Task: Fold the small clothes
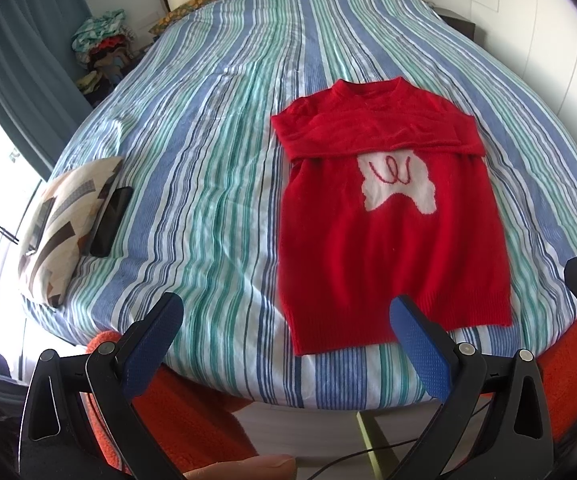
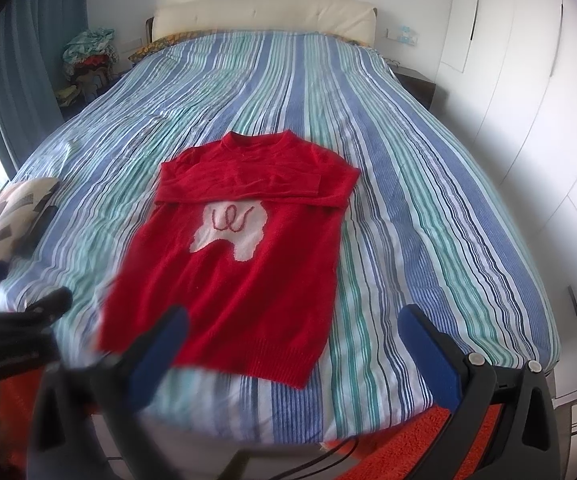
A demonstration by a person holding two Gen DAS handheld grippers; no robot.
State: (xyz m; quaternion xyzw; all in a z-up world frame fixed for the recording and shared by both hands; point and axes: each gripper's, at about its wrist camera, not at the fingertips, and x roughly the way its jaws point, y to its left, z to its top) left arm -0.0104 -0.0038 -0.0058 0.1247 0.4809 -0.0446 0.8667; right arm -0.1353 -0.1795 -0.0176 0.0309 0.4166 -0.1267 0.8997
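1. A red knitted sweater [image 1: 392,248] lay flat on the striped duvet [image 1: 208,184] of the bed, near its foot edge; both sleeves were folded across the chest, and the ribbed hem faced the cameras.
2. A patterned cushion [image 1: 60,224] sat at the duvet's left edge, well apart from the sweater, with a dark phone [image 1: 110,220] lying just beside it; a pile of clothes [image 2: 88,60] stood in the far left corner by the blue curtain [image 1: 28,80]; white wardrobe doors [image 2: 528,120] lined the right wall; an orange rug [image 2: 408,440] showed below the bed.
3. The white patch [image 2: 230,232] on the sweater's chest bore a looping red squiggle; no readable word.
4. The left tongs [image 1: 286,316] stood apart over the foot edge, holding nothing, one blue pad before the hem.
5. The right tongs [image 2: 294,326] were also apart and bare; the left pad was blurred.
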